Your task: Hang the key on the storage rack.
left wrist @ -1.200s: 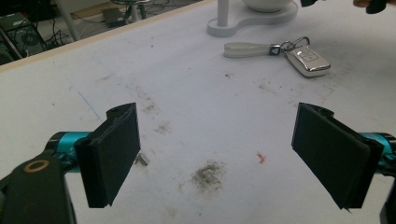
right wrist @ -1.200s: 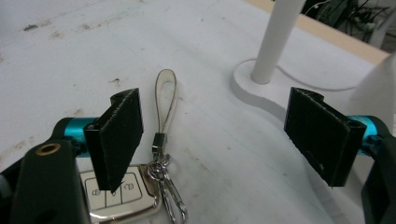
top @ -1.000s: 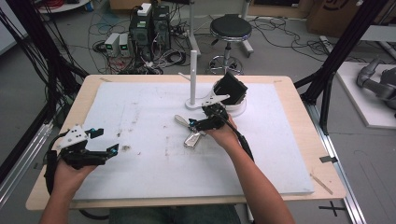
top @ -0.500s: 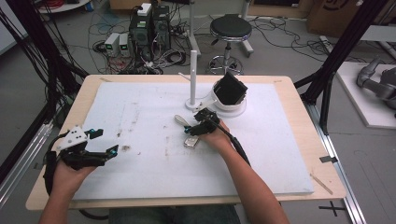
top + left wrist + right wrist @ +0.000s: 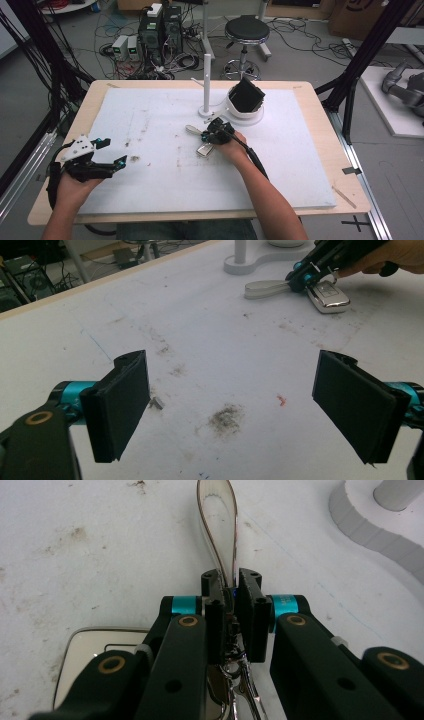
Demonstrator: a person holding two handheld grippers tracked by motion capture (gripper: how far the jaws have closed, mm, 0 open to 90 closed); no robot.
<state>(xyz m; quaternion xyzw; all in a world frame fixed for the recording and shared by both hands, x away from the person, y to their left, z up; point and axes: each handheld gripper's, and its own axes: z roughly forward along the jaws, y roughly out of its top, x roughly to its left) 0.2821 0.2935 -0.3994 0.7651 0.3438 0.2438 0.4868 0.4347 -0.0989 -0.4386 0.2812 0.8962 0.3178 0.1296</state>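
A silver car key fob (image 5: 204, 150) lies on the white mat, with its pale loop strap (image 5: 192, 129) stretched toward the far left. My right gripper (image 5: 207, 136) has just been closing. In the right gripper view it (image 5: 231, 590) is shut on the strap (image 5: 216, 510) where it meets the metal ring (image 5: 240, 675), and the fob (image 5: 95, 645) lies under the left jaw. My left gripper (image 5: 112, 151) rests at the near left, open with nothing between its jaws (image 5: 235, 405). From there I see the fob (image 5: 327, 295) and the right gripper (image 5: 300, 277) farther off.
A white upright post (image 5: 206, 80) on a flat base stands just beyond the fob. Right of it, a black box (image 5: 246, 95) sits tilted on a round white stand. The white mat (image 5: 300, 165) covers the wooden table. Dirt smudges (image 5: 225, 417) mark the mat.
My right gripper has sunk to the mat and its jaws have closed on the strap by the fob. My left gripper has stayed where it was.
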